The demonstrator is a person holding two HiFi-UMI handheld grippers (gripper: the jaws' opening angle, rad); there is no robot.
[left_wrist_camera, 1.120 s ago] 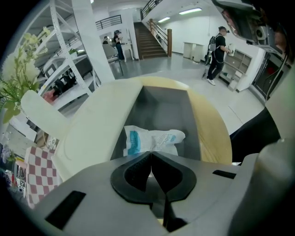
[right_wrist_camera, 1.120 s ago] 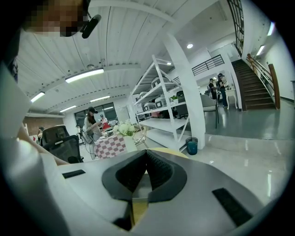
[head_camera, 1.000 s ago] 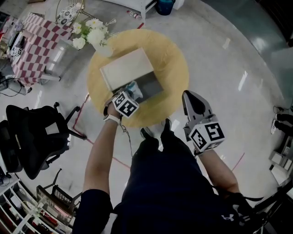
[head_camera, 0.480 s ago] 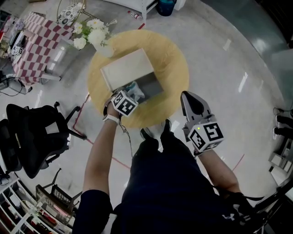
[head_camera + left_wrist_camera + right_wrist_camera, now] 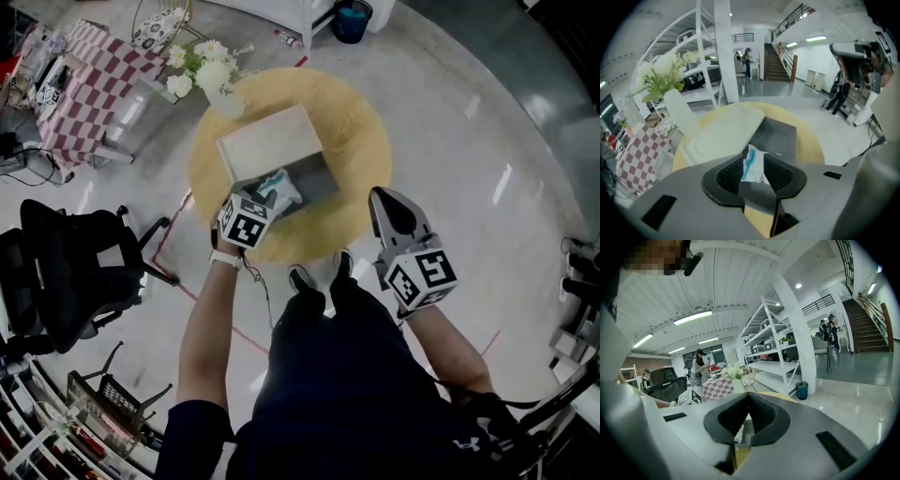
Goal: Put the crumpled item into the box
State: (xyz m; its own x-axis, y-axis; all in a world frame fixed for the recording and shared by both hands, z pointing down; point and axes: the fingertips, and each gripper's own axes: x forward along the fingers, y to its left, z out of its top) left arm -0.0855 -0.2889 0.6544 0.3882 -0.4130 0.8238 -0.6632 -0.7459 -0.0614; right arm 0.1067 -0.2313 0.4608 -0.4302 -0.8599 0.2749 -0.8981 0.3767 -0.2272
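Observation:
An open box with a grey inside and a white lid folded back sits on the round yellow table. The crumpled item, white with blue marks, lies in the box's grey part. My left gripper hangs just above the box's near edge; its jaws have just been opening and now stand open. In the left gripper view the crumpled item shows between the spread pads of the left gripper, apart from them, over the box. My right gripper hovers at the table's near right edge, shut and empty, its jaw tips meeting in the right gripper view.
A vase of white flowers stands at the table's far left rim. A checked table and a black office chair are at the left. A blue bin and white shelving stand beyond the table.
The left gripper's jaws have opened and let go of the crumpled item, which stays in the box. That gripper has lifted and drawn back a little. The right gripper has kept still.

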